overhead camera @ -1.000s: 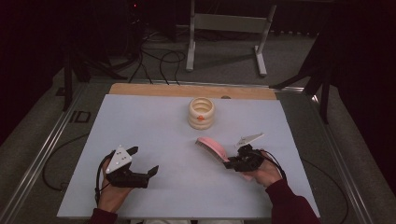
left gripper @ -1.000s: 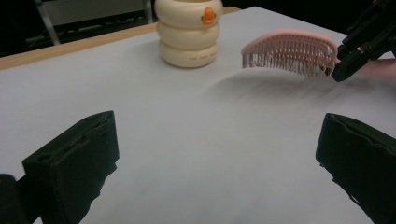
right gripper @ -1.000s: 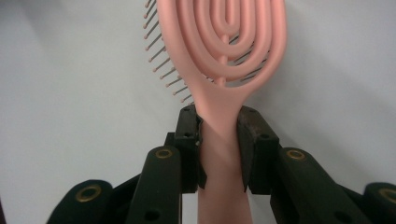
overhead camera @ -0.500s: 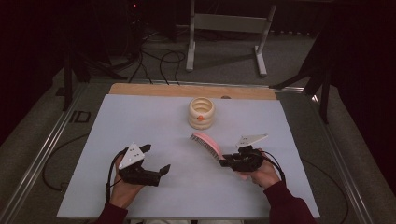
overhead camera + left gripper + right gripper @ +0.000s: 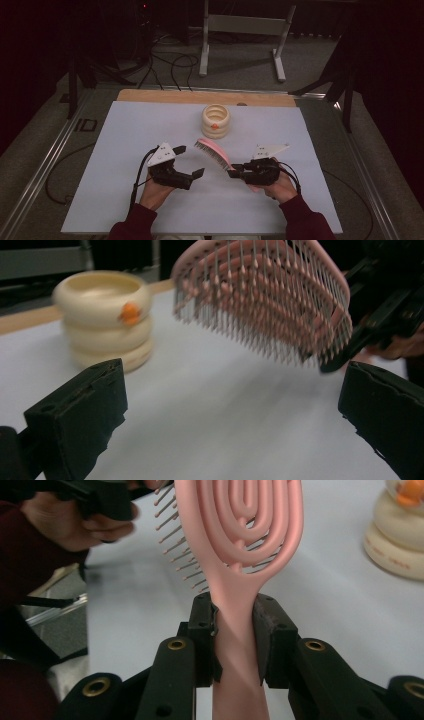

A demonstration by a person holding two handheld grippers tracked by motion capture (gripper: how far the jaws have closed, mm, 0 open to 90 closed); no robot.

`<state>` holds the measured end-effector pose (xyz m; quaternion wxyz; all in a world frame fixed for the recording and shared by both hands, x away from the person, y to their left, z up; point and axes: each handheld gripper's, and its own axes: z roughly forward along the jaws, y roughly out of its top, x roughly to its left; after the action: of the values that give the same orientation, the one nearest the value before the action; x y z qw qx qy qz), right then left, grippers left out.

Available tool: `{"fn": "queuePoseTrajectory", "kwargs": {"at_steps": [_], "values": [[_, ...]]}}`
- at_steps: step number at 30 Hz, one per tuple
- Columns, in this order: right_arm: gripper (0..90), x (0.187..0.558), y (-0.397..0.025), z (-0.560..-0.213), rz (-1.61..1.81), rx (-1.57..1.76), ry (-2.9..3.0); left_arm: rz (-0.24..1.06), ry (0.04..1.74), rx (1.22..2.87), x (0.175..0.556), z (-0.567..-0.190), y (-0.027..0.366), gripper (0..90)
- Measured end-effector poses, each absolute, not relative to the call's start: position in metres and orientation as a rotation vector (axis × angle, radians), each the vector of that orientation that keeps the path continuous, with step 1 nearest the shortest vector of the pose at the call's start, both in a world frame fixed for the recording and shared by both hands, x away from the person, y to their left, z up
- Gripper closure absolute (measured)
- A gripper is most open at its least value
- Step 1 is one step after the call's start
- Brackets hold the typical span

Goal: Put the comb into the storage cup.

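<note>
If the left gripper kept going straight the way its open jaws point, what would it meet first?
Probably the pink hairbrush, held in the air by the right gripper: its bristles hang just ahead of the left gripper. Depth is uncertain; passing below it, the cream ringed toy comes next.

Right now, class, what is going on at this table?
A person works with two handheld tongs. The right tongs are shut on the handle of a pink hairbrush, holding it above the table with the bristles facing the left tongs. The left tongs are open, close to the brush but not touching it. A cream ringed cup stands farther back.
</note>
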<state>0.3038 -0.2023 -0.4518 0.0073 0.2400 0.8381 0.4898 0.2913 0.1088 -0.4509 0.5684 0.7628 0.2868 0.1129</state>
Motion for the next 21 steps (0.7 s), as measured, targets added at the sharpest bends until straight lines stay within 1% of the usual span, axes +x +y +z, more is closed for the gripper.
{"fn": "queuePoseTrajectory", "kwargs": {"at_steps": [7,17,21], "values": [[72.8,0.298,-0.2,-0.443,1.63,0.663,2.597,0.244,0.594,1.785,0.296,-0.438,0.093,0.0],[72.8,0.293,-0.2,-0.437,1.75,0.57,2.61,0.154,0.457,1.742,0.295,-0.428,0.086,0.0],[72.8,0.291,-0.199,-0.436,1.783,0.525,2.634,0.121,0.436,1.748,0.295,-0.424,0.083,0.1]]}}
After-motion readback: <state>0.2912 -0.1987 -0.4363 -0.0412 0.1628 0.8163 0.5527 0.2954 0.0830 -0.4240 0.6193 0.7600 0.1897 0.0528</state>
